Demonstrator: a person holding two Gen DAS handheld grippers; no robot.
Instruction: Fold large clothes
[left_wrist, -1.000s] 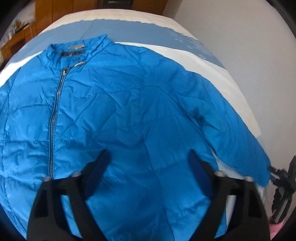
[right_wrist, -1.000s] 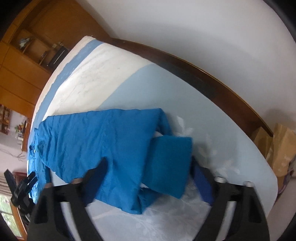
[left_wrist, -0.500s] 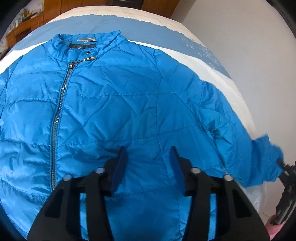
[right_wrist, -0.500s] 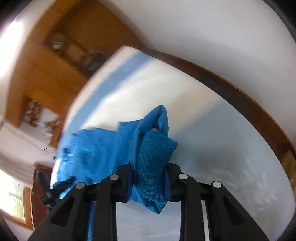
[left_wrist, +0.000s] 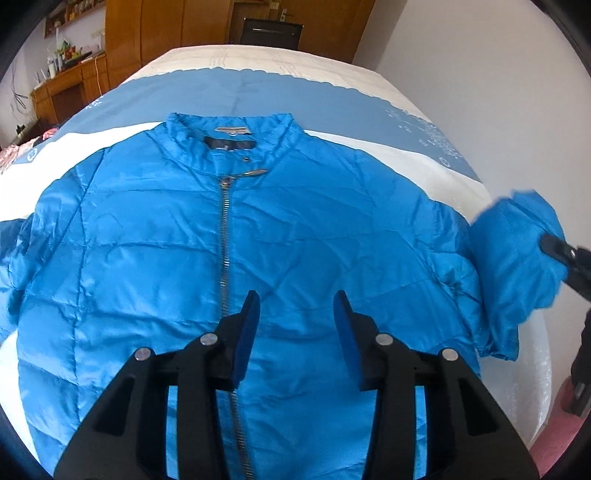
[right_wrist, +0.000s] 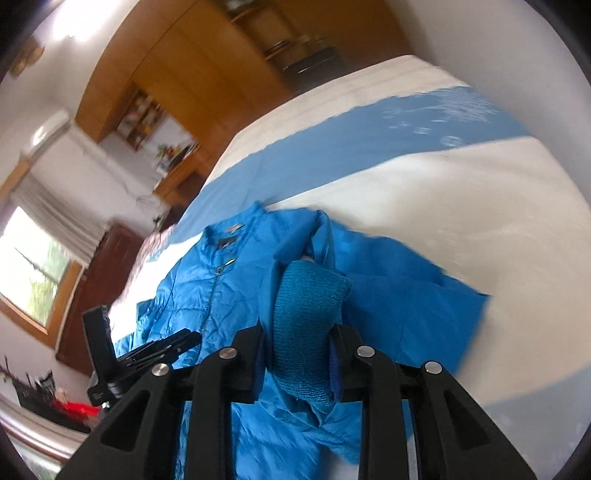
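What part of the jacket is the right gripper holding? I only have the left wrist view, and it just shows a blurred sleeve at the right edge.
Observer: The right gripper is shut on the knit cuff of that sleeve.
Operator: Is the cuff off the bed?
Observer: Yes, it is lifted, and the sleeve drapes from it down to the bed.
Operator: Can you see my left gripper from there?
Observer: Yes, the left gripper shows at the lower left of the right wrist view, over the jacket front, with nothing visibly pinched.
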